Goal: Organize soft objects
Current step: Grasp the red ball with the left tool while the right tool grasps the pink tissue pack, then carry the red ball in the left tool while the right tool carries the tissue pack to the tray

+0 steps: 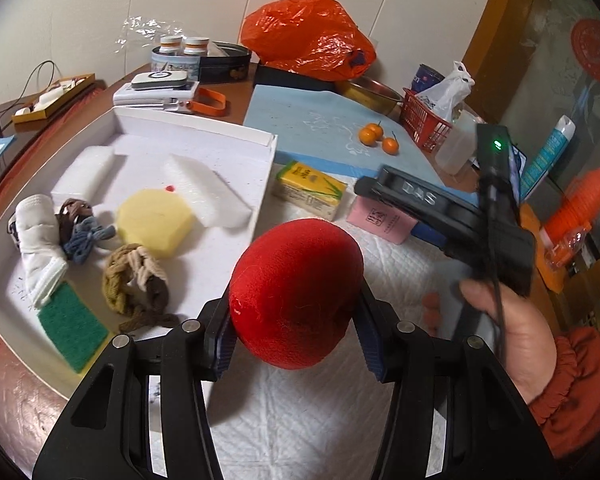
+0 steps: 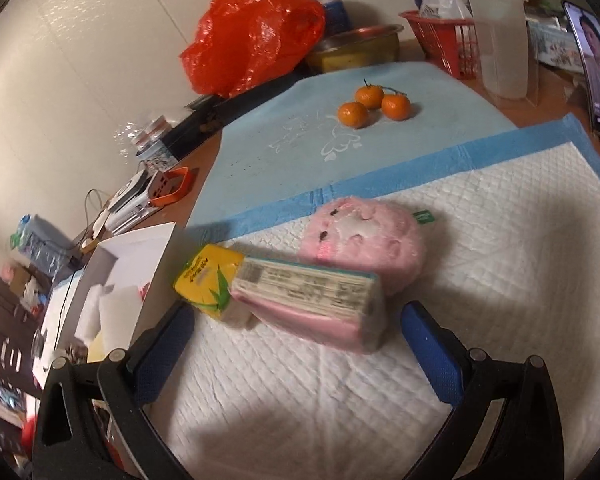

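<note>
The left gripper point(image 1: 296, 344) clamps a red ball point(image 1: 296, 292) between its blue pads, which press into the ball's sides; the ball hangs above the white pad point(image 1: 300, 420), just right of the white tray point(image 1: 260, 184). In the tray lie a yellow sponge point(image 1: 154, 220), a green scourer point(image 1: 72, 328), a white cloth point(image 1: 40, 240), two yarn bundles point(image 1: 136, 284) and two foam blocks point(image 1: 88, 172).

The right gripper point(image 2: 296, 344) hangs over the pad with its jaws wide apart and nothing between them. Just beyond its fingertips lie a yellow tissue pack point(image 2: 210, 280) and a pink tissue pack point(image 2: 312, 304), touching each other. A pink plush point(image 2: 364, 244) sits behind them, against the pink pack. Farther off, three tangerines point(image 2: 374, 106) rest on a blue mat point(image 2: 280, 132), and an orange bag point(image 2: 252, 36) stands by the wall.
</note>
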